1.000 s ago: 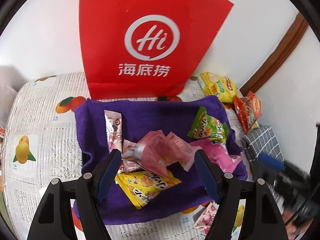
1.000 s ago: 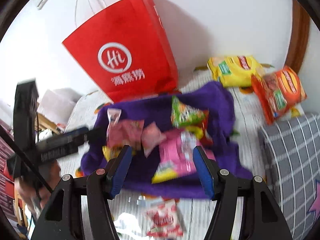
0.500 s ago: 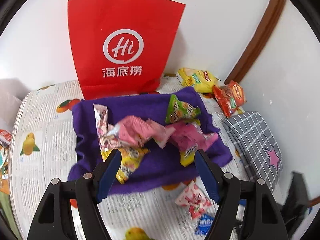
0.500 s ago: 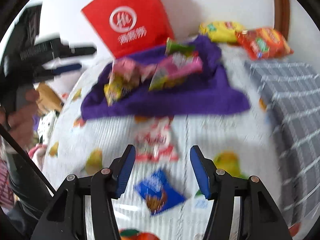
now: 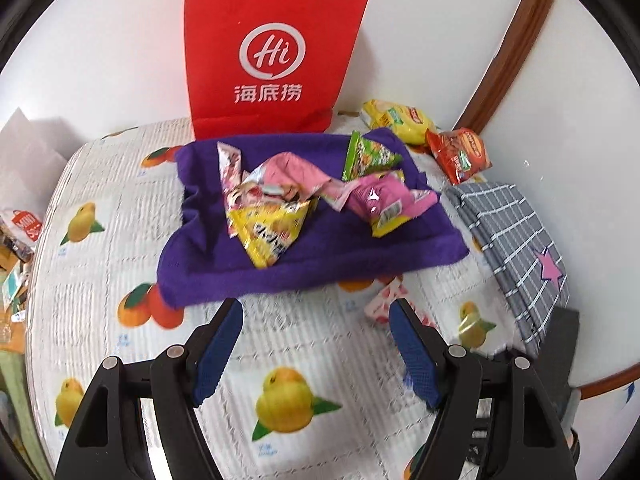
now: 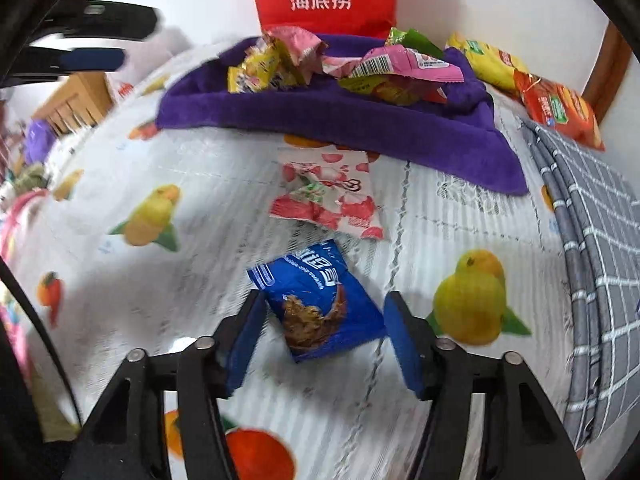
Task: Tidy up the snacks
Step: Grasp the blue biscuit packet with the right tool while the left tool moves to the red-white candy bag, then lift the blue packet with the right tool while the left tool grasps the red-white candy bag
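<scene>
A purple towel (image 5: pixel 320 256) lies on the fruit-print tablecloth with several snack packets piled on it: pink (image 5: pixel 384 200), yellow (image 5: pixel 272 228), green (image 5: pixel 368 156). The towel also shows in the right wrist view (image 6: pixel 360 120). My right gripper (image 6: pixel 324 316) is open, low over the table, its jaws either side of a blue cookie packet (image 6: pixel 320 308). A red-and-white strawberry packet (image 6: pixel 328 196) lies just beyond it; it shows in the left wrist view (image 5: pixel 388 300) too. My left gripper (image 5: pixel 316 320) is open and empty, in front of the towel's near edge.
A red paper bag (image 5: pixel 272 60) stands behind the towel against the white wall. A yellow chip bag (image 5: pixel 400 120) and an orange one (image 5: pixel 460 156) lie at the back right. A folded grey checked cloth (image 5: pixel 516 248) lies on the right. The left gripper shows blurred (image 6: pixel 80 40).
Both grippers have drawn back from the towel. The right one has dropped low over the table and now has the blue packet between its open jaws.
</scene>
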Tool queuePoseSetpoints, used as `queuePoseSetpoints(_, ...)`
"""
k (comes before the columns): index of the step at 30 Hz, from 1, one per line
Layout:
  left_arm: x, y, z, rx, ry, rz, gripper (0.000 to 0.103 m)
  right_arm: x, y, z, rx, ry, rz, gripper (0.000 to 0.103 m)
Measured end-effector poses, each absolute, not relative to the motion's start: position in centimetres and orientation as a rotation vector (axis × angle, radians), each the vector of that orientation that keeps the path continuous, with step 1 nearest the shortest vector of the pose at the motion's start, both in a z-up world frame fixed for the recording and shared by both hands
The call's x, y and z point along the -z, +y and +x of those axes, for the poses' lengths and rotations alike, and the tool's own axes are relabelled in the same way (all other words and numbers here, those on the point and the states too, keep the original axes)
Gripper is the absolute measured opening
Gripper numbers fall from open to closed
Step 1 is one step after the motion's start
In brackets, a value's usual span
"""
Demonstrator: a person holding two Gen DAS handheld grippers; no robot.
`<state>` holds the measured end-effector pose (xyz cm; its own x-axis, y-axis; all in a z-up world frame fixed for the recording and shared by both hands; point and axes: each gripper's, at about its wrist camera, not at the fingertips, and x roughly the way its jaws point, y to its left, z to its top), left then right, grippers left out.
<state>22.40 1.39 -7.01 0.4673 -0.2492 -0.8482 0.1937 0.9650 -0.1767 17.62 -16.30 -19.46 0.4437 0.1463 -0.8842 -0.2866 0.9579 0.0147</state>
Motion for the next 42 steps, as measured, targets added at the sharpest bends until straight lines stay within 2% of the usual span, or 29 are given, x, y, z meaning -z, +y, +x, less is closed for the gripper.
queuePoseSetpoints(5,7.8,1.2,21.7,0.262,1.066,-0.037,0.074,19.6,-16.7,18.2,-0.289,1.034,-0.113,0.064)
queuePoseSetpoints(8,8.7,0.7,21.8,0.268,1.083,-0.048,0.074,19.5,-16.6,17.6,-0.289,1.004,-0.13,0.052)
queuePoseSetpoints(13,10.8,-1.4,22.1,0.287,1.131,-0.039,0.074,19.1,-18.9,16.5,-0.164,0.979,-0.117,0.048)
queuePoseSetpoints(22,15.1,-4.7,22.5,0.302,1.219,-0.056,0.073,19.3,-24.8,15.7,-0.052,0.987,0.032,0.048)
queuePoseSetpoints(32,17.6,-7.9,24.0,0.332,1.282,-0.156,0.073,20.0,-25.0,14.7,-0.052,0.903,0.007,0.05)
queuePoseSetpoints(38,17.8,-10.1,24.8,0.287,1.257,-0.116,0.074,20.0,-24.8,14.7,-0.036,0.895,0.0,0.05)
queuePoseSetpoints(42,18.2,-12.5,24.6,0.256,1.214,-0.005,0.083,20.0,-25.0,14.8,-0.041,0.893,0.008,0.051)
